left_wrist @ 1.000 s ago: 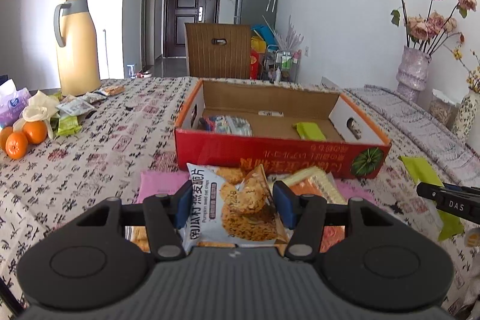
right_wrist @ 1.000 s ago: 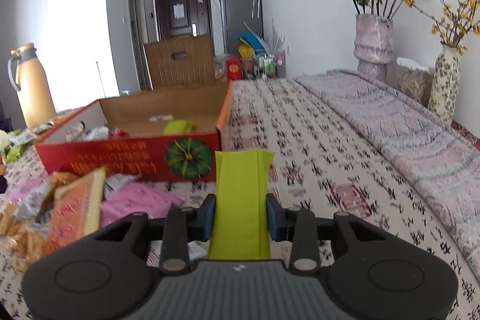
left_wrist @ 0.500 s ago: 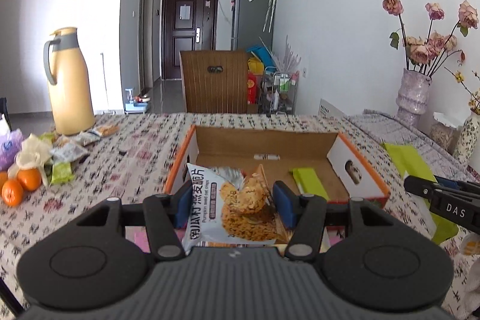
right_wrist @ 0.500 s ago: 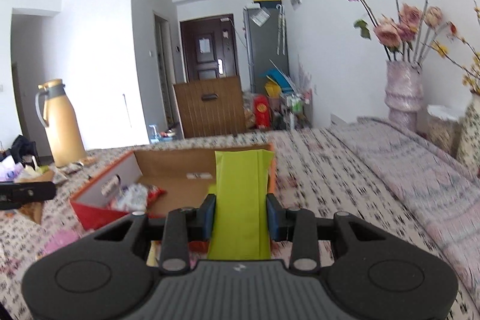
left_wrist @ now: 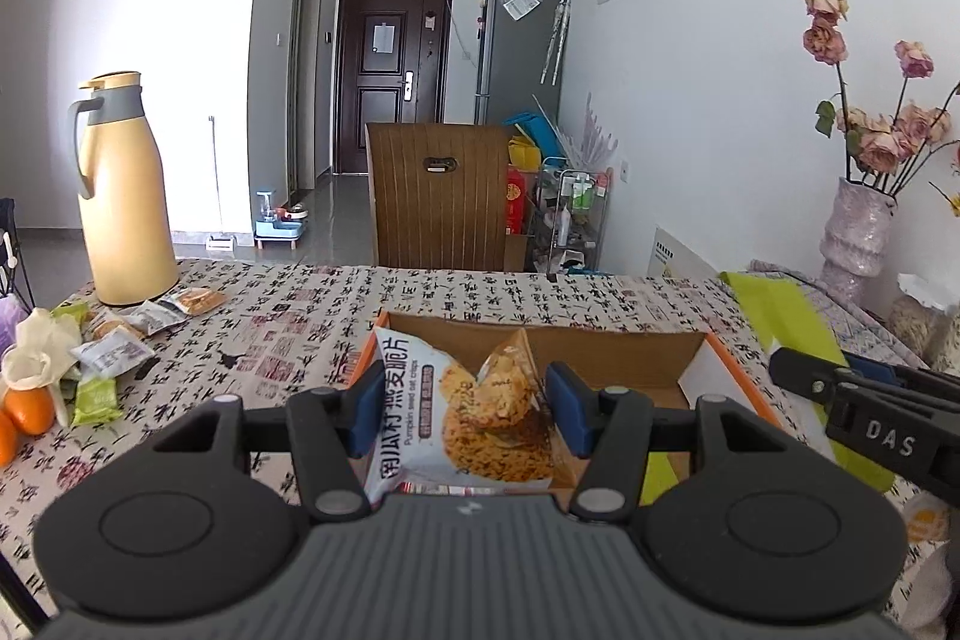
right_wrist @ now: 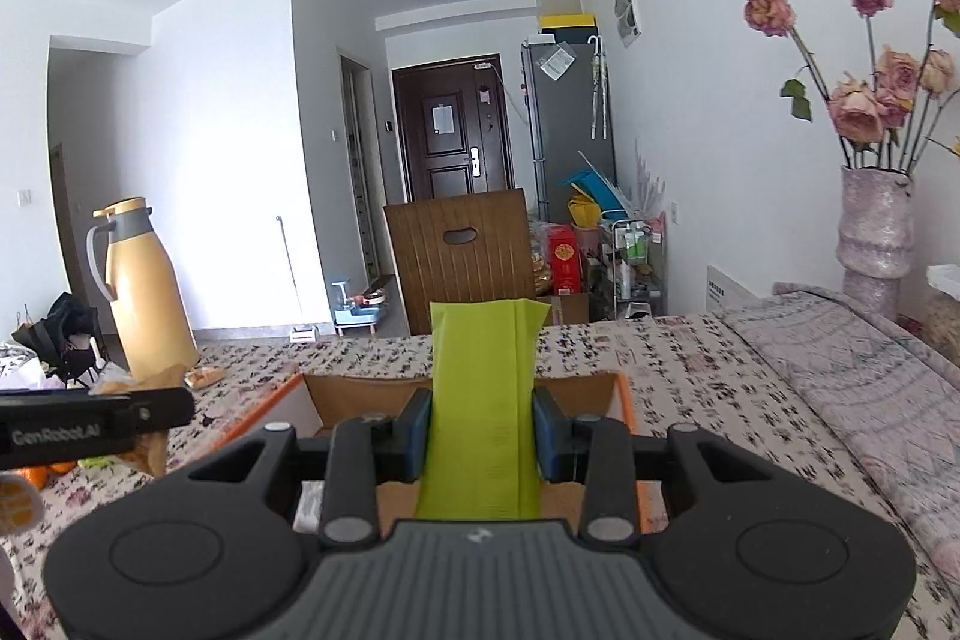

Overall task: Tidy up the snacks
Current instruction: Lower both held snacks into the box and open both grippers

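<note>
In the left wrist view, the left gripper is grasping the pumpkin seed crisps packet; the blue pads are pressing on both edges of it, as in the earlier pictures. What is changing is the position: a second ago the packet was hanging low over the loose snacks in front of the red cardboard box, and now it is being carried higher and is hanging over the open box itself, whose brown inside is showing behind the packet. At the right edge, the other gripper is coming in beside it with its green packet.

In the right wrist view, the right gripper is clenching the green packet, which is standing upright between the jaws. Earlier this view was looking at the box's red front from the side; now the box is lying directly under the packet.

I judge that both snacks are arriving at the drop place together, so the next step is probably lowering and releasing them inside. More small packets are waiting on the bench near the yellow thermos, so the task is not near its end.
</note>
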`<state>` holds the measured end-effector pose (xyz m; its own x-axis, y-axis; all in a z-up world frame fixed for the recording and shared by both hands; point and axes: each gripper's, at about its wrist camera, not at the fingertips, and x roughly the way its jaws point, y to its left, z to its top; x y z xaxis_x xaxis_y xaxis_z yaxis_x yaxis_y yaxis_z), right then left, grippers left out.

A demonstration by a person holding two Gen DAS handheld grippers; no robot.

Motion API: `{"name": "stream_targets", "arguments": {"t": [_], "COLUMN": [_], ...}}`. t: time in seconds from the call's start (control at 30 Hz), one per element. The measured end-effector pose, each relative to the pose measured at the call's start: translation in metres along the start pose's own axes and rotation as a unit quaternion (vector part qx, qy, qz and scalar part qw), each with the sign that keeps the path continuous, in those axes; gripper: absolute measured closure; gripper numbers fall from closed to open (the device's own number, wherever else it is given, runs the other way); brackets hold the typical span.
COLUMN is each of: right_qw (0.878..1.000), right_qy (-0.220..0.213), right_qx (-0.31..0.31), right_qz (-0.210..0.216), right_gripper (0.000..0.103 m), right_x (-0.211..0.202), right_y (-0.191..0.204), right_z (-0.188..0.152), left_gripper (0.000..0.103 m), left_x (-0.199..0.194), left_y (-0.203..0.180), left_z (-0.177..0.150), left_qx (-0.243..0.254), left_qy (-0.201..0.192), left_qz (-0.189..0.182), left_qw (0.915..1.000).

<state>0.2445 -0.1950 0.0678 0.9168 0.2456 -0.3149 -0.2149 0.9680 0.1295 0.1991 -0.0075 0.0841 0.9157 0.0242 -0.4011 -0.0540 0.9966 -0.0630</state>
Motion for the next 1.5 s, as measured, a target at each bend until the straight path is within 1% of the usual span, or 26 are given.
{"name": "stream_targets", "arguments": {"t": [0.2, 0.33, 0.5, 0.67, 0.8, 0.87, 0.9, 0.93, 0.97, 1.0, 1.03, 1.07, 1.13, 1.17, 1.2, 1.5], "right_qw": [1.0, 1.0, 0.999, 0.998, 0.998, 0.998, 0.998, 0.998, 0.998, 0.998, 0.998, 0.998, 0.998, 0.998, 0.998, 0.998], "right_qy": [0.006, 0.007, 0.043, 0.056, 0.06, 0.061, 0.062, 0.063, 0.062, 0.063, 0.063, 0.06, 0.052, 0.047, 0.043, 0.034], "right_qx": [0.005, 0.019, 0.022, 0.021, 0.022, 0.023, 0.025, 0.026, 0.028, 0.029, 0.031, 0.033, 0.038, 0.04, 0.042, 0.049], "right_qz": [0.003, -0.002, 0.005, 0.006, 0.002, 0.0, 0.0, 0.0, -0.002, -0.003, -0.002, -0.004, -0.009, -0.011, -0.012, -0.015], "right_gripper": [0.07, 0.07, 0.07, 0.07, 0.069, 0.069, 0.069, 0.068, 0.068, 0.064, 0.053, 0.045, 0.009, 0.003, 0.0, 0.0], "right_x": [0.037, 0.057, 0.082, 0.088, 0.091, 0.091, 0.091, 0.09, 0.09, 0.089, 0.088, 0.087, 0.084, 0.082, 0.079, 0.073], "right_y": [0.005, -0.002, -0.004, -0.002, -0.002, -0.004, -0.004, -0.005, -0.005, -0.006, -0.006, -0.007, -0.008, -0.009, -0.009, -0.012], "right_z": [0.002, -0.003, -0.018, -0.024, -0.027, -0.028, -0.028, -0.028, -0.028, -0.029, -0.029, -0.029, -0.028, -0.028, -0.027, -0.025], "left_gripper": [0.046, 0.046, 0.046, 0.046, 0.042, 0.038, 0.027, 0.013, 0.009, 0.004, 0.0, 0.0, 0.0, 0.0, 0.0, 0.0], "left_x": [0.035, 0.054, 0.073, 0.082, 0.084, 0.085, 0.084, 0.082, 0.08, 0.078, 0.076, 0.075, 0.073, 0.073, 0.072, 0.07], "left_y": [-0.003, -0.001, 0.007, 0.005, 0.008, 0.01, 0.011, 0.012, 0.012, 0.012, 0.012, 0.013, 0.015, 0.015, 0.016, 0.015], "left_z": [0.007, 0.004, -0.004, -0.011, -0.013, -0.013, -0.013, -0.013, -0.013, -0.013, -0.012, -0.012, -0.011, -0.01, -0.01, -0.009], "left_qx": [-0.008, -0.018, -0.028, -0.021, -0.029, -0.034, -0.037, -0.039, -0.04, -0.039, -0.041, -0.044, -0.048, -0.05, -0.051, -0.049], "left_qy": [0.008, 0.011, 0.036, 0.049, 0.052, 0.052, 0.052, 0.05, 0.045, 0.039, 0.036, 0.033, 0.032, 0.031, 0.032, 0.032], "left_qz": [0.0, 0.002, 0.007, 0.011, 0.018, 0.02, 0.018, 0.021, 0.026, 0.031, 0.032, 0.031, 0.031, 0.031, 0.032, 0.031], "left_qw": [0.9999, 0.9998, 0.999, 0.9985, 0.9981, 0.9979, 0.9978, 0.9977, 0.9979, 0.998, 0.998, 0.998, 0.9979, 0.9978, 0.9977, 0.9978]}}
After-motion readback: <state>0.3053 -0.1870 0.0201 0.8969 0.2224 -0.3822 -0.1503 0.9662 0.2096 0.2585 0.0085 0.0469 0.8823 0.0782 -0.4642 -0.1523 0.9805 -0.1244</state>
